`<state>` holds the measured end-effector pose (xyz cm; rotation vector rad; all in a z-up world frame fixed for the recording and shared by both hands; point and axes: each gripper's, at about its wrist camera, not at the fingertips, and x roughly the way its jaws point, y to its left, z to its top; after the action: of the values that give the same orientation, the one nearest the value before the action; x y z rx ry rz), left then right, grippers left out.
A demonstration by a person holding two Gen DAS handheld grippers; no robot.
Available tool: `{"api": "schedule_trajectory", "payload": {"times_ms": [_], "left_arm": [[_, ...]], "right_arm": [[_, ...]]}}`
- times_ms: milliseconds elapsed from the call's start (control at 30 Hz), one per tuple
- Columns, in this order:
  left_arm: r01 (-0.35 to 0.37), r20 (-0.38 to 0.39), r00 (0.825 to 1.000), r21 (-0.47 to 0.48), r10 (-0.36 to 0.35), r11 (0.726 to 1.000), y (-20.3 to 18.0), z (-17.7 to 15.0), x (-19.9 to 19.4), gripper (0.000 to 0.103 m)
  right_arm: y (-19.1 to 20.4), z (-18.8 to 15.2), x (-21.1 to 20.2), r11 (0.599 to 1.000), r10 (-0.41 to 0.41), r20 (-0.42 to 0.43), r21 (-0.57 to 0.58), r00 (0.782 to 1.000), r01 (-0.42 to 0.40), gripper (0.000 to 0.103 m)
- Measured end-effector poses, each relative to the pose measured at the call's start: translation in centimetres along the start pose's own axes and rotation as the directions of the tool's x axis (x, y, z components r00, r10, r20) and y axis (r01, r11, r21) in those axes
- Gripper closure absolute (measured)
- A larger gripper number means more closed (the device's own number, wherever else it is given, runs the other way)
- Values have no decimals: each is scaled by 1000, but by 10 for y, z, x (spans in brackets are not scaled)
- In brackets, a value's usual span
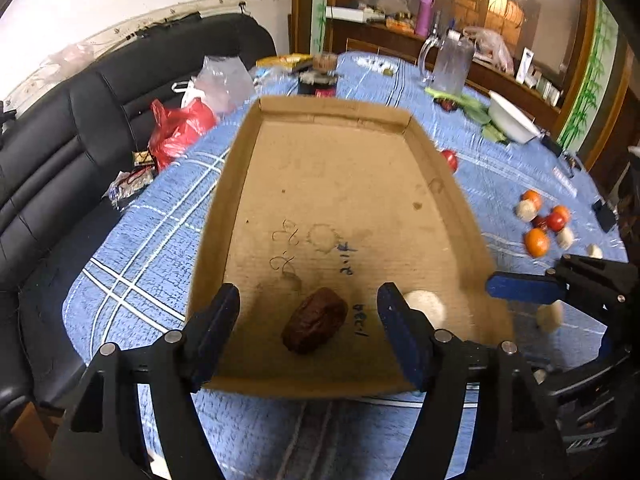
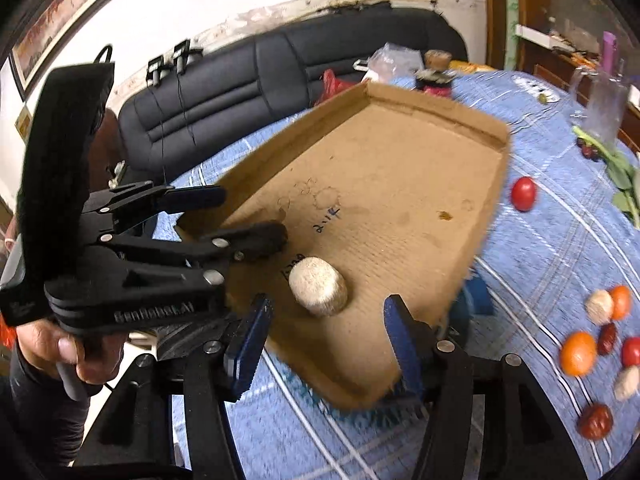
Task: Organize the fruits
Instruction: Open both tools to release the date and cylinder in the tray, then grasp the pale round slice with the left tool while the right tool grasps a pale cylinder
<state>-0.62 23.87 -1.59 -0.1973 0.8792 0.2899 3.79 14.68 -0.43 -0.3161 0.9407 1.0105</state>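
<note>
A shallow cardboard tray [image 1: 336,112] lies on the blue checked tablecloth; it also shows in the right wrist view [image 2: 404,184]. In it lie a dark red date [image 1: 315,320] and a pale round fruit [image 1: 426,305], the latter also in the right wrist view [image 2: 318,292]. My left gripper [image 1: 308,334] is open above the date, touching nothing. My right gripper [image 2: 326,342] is open just short of the pale fruit and holds nothing. A pile of loose fruit, oranges [image 2: 578,353], red ones [image 2: 631,351], dates [image 2: 596,421] and pale ones [image 2: 599,306], lies right of the tray.
A lone red fruit [image 2: 524,193] lies by the tray's right side. A black sofa [image 1: 80,120] runs along the table's left. Plastic bags [image 1: 180,128], a glass jug [image 1: 450,66], a white bowl [image 1: 514,118] and greens [image 2: 618,168] crowd the far end.
</note>
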Motion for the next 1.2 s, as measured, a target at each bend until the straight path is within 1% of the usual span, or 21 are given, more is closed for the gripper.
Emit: {"api": "schedule_trajectory", "payload": {"times_ms": [100,200,500,633,833,967,1067,1200], "left_arm": [[19,17,1000,9,-19,1000,-10,-2,-11,32],[48,30,998,24,-48,999,-25,-5,-21,32],[139,20,990,89,-141,986,-77,-15,-35,32],[182,-7,983,126,-183,975,-105,-22,-35,32],[239,-60,971,170,-232,956,-144,-34,-29,32],[263,-103,964,190,-247,946,-164,-41,-21,32],[273,-123,960,219,-251,937,-178,-44,-17,32],[273,-133,960,247,-246,930,-191,-43,-11,32]], "right_arm": [[-8,-10,-20,1000,-5,36,28,999,4,44],[-19,-27,-41,998,-31,60,63,998,27,44],[-65,-83,-75,978,-96,54,190,994,84,43],[-88,-107,-88,958,-128,46,263,991,111,43],[-119,-139,-115,926,-182,65,347,981,148,43],[-138,-155,-126,902,-218,68,396,974,174,43],[-152,-163,-133,884,-260,65,418,964,210,43],[-176,-172,-146,850,-325,65,457,944,261,43]]}}
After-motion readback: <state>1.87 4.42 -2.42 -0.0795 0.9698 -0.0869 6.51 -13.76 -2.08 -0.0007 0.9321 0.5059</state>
